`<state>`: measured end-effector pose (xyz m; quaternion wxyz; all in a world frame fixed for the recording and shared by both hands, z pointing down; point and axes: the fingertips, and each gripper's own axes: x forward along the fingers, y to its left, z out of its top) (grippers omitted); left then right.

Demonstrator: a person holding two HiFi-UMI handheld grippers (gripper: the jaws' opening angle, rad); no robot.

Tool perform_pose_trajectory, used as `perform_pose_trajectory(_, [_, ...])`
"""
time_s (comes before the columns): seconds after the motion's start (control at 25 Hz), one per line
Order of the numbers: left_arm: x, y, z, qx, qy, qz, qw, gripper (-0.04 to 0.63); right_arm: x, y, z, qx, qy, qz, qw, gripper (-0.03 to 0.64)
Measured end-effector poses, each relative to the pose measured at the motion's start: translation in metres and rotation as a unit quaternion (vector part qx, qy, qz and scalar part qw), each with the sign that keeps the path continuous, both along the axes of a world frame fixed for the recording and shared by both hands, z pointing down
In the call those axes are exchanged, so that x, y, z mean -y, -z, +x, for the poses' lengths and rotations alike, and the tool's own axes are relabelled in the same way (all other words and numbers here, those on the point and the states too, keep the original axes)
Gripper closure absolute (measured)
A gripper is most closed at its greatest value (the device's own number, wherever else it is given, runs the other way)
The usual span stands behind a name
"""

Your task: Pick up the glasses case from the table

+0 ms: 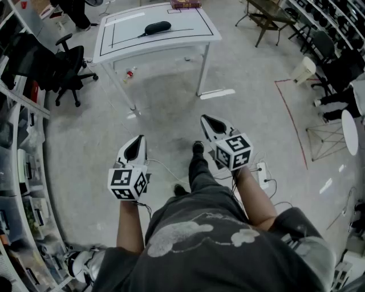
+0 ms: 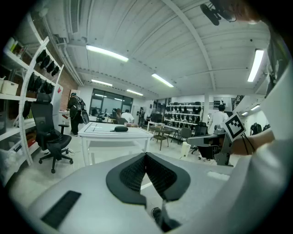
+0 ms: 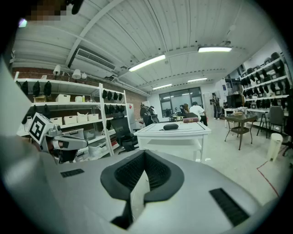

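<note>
A black glasses case [image 1: 157,27] lies on a white table [image 1: 188,34] well ahead of me across the floor. It also shows far off in the left gripper view as the case [image 2: 121,129] and in the right gripper view as the case [image 3: 170,126]. My left gripper [image 1: 138,141] and right gripper [image 1: 206,120] are held out over the bare floor, far short of the table. Both are shut with nothing between their pads. Seen up close, the left gripper [image 2: 146,156] and right gripper [image 3: 144,153] have their tips touching.
A black office chair [image 1: 65,68] stands left of the table beside shelving [image 1: 23,148]. A small red-capped bottle [image 1: 129,73] lies on the floor under the table. A power strip [image 1: 263,174] with cables sits by my right arm. A book [image 1: 185,4] rests at the table's far edge.
</note>
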<state>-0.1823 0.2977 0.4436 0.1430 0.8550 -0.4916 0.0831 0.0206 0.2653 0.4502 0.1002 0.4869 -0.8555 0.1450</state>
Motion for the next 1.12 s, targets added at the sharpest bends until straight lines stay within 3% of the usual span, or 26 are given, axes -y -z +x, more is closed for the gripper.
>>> perform_pose_trajectory(0.56, [0.015, -0.015, 0.014, 0.006, -0.009, -0.016, 0.9998, 0.594, 0.018, -0.011, 0.016, 0.011, -0.01, -0.005, 1.0, 0.618])
perform_pose_trajectory(0.88, [0.071, -0.009, 0.019, 0.01, 0.002, -0.01, 0.9999, 0.594, 0.075, -0.011, 0.027, 0.022, -0.014, -0.004, 1.0, 0.617])
perform_pose_trajectory(1.12, [0.14, -0.012, 0.031, 0.015, 0.013, -0.016, 0.9997, 0.594, 0.151, -0.017, 0.038, 0.031, -0.006, -0.014, 0.999, 0.617])
